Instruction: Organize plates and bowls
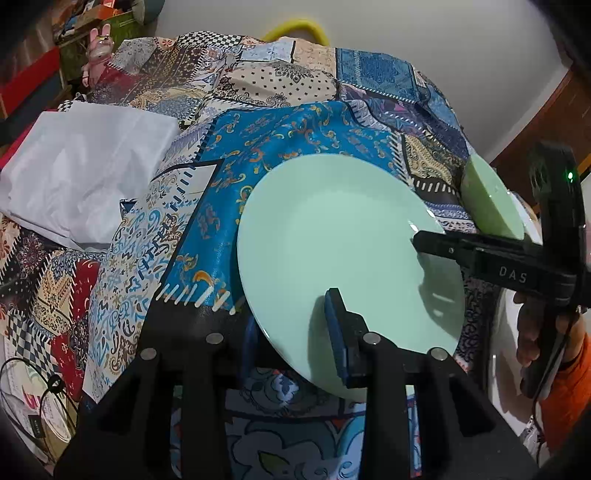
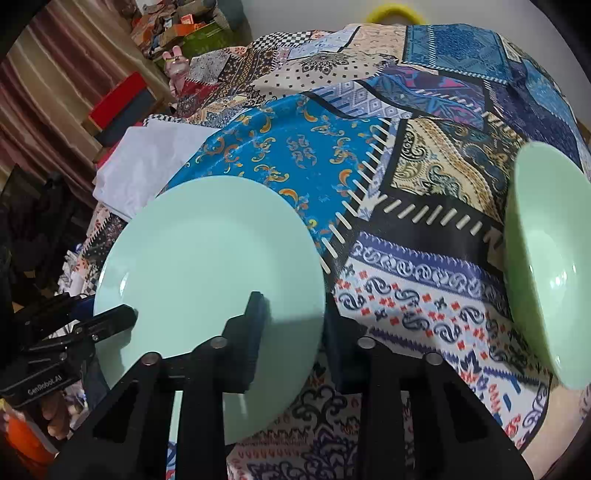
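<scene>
A mint green plate [image 1: 332,229] [image 2: 207,251] sits tilted over the patchwork tablecloth [image 1: 295,125], held at two rims. In the left wrist view my left gripper [image 1: 291,314] is shut on the plate's near rim, one finger on top and the other underneath. My right gripper [image 1: 417,240] clamps the plate's right rim there. In the right wrist view my right gripper [image 2: 295,310] straddles the plate's right edge, one finger above and one below, while my left gripper [image 2: 129,314] bites the left rim. A green bowl [image 1: 487,199] [image 2: 546,258] stands to the right of the plate, apart from it.
A crumpled white cloth [image 1: 85,173] [image 2: 147,158] lies on the table's left side. A yellow ring [image 1: 295,27] shows behind the far edge. Cluttered shelves and boxes [image 2: 118,99] stand to the left. A hand with an orange sleeve [image 1: 535,332] holds the right gripper.
</scene>
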Available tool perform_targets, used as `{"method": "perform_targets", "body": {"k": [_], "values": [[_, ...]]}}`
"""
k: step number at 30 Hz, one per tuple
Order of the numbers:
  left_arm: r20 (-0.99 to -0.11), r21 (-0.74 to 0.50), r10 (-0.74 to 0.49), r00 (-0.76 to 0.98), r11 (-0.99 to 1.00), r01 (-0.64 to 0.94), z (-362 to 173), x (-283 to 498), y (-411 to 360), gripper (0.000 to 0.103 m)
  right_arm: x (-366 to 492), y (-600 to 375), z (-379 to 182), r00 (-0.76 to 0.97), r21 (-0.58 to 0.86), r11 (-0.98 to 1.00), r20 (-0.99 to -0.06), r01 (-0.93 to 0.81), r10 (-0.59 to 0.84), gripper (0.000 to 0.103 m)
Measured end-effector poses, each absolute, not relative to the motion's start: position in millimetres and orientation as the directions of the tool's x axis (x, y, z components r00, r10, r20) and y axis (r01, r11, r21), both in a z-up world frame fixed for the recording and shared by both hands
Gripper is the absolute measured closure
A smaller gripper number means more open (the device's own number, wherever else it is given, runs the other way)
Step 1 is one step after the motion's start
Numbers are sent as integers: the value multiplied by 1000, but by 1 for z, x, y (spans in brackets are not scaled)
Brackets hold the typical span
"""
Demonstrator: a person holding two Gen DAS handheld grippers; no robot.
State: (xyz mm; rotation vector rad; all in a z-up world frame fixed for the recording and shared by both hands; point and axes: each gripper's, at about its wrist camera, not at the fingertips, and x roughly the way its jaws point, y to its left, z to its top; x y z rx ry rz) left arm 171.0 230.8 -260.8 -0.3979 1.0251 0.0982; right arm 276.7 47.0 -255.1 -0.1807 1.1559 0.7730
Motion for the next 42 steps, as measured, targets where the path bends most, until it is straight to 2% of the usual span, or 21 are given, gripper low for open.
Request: {"method": "perform_targets", "body": {"k": [26,42], "values": [[-775,-254,-98,624,953,-165,-174,131,163,69,220,-36,-177,350,267,750,-756,-606,552,78],[-777,-256,-164,608,964,-68,-166,122,89,69,189,-116,-168,426,290,798,-723,-528,544,78]]}}
